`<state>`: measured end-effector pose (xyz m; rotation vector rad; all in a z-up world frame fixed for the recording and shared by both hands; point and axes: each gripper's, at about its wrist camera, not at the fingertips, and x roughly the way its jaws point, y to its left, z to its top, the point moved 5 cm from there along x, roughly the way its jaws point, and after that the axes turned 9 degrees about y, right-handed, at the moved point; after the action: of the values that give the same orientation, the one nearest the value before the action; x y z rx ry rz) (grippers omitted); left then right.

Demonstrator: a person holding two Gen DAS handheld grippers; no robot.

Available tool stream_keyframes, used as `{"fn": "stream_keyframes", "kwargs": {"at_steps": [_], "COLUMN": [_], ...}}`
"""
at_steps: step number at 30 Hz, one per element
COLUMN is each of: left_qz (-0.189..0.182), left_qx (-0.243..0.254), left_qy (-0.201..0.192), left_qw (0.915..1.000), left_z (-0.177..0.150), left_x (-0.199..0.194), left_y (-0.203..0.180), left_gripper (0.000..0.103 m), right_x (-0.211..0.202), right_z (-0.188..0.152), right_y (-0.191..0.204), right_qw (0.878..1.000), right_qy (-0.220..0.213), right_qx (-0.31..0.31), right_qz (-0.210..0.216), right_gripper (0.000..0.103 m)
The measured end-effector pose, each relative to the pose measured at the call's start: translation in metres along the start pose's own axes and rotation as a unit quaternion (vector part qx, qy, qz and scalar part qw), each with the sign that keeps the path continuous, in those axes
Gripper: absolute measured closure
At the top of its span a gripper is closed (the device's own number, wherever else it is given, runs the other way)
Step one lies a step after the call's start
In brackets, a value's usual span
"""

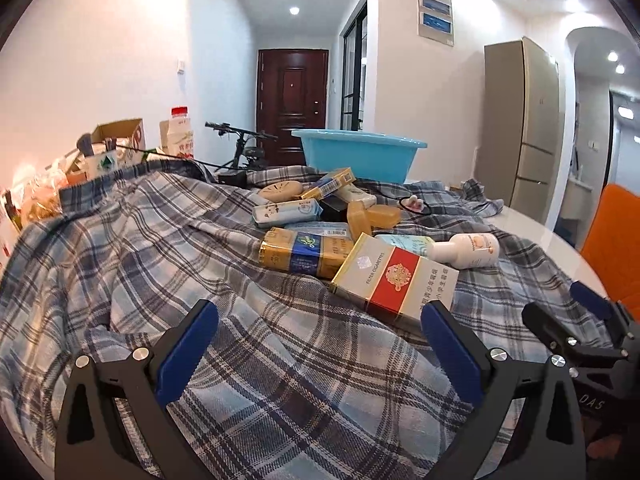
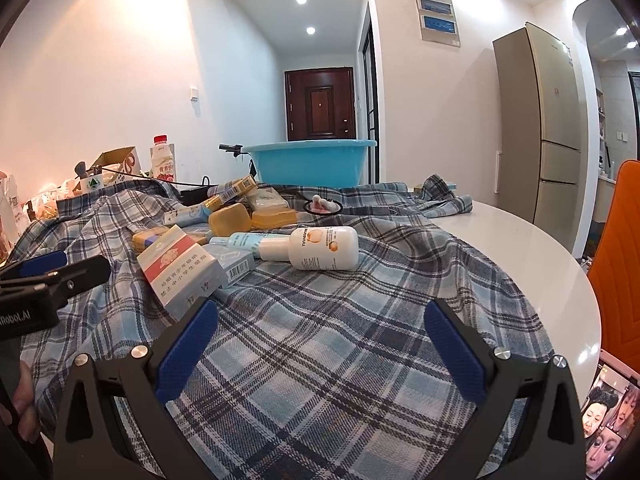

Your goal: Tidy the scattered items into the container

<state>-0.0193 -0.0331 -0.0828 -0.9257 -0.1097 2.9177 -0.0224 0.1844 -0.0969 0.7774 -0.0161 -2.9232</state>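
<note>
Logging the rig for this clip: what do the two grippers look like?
Both match: black angular frames, silver round screws, textured blue pads on the fingers. The left gripper shows white lettering ending "Robot.AI" on its body in the right wrist view; the right gripper shows "DAS" in the left wrist view.

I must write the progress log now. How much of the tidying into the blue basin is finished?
Nothing looks done: no item shows above the blue basin's rim, though its inside is hidden. In hand: nothing, since the left gripper and the right gripper are both open over the plaid cloth. Left: the red-and-white cigarette pack, the white bottle, the gold pack and the pile behind.
</note>
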Motion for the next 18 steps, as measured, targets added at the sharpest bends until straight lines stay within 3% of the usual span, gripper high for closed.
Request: {"fn": "stream_keyframes", "kwargs": {"at_steps": [4,18], "left_qz": [-0.011,0.019], "left_qx": [-0.01,0.024], "left_qy": [0.004,-0.013], "left_qw": [0.9999,0.9994], "left_z": [-0.0003,-0.0005], "left_x": [0.0012,-0.003], "left_y": [0.0029,-0.0068], "left_gripper": [0.0,0.0], "right_x": [0.0007,0.0006], "right_z": [0.0004,0.0009], "right_y": [0.0001,0.001], "right_qw": [1.0,1.0], "right_qy": [0.001,0.002], "right_qx": [0.001,-0.001], "right_qz": [0.001,0.001], "right_gripper": [0.0,0.0]}}
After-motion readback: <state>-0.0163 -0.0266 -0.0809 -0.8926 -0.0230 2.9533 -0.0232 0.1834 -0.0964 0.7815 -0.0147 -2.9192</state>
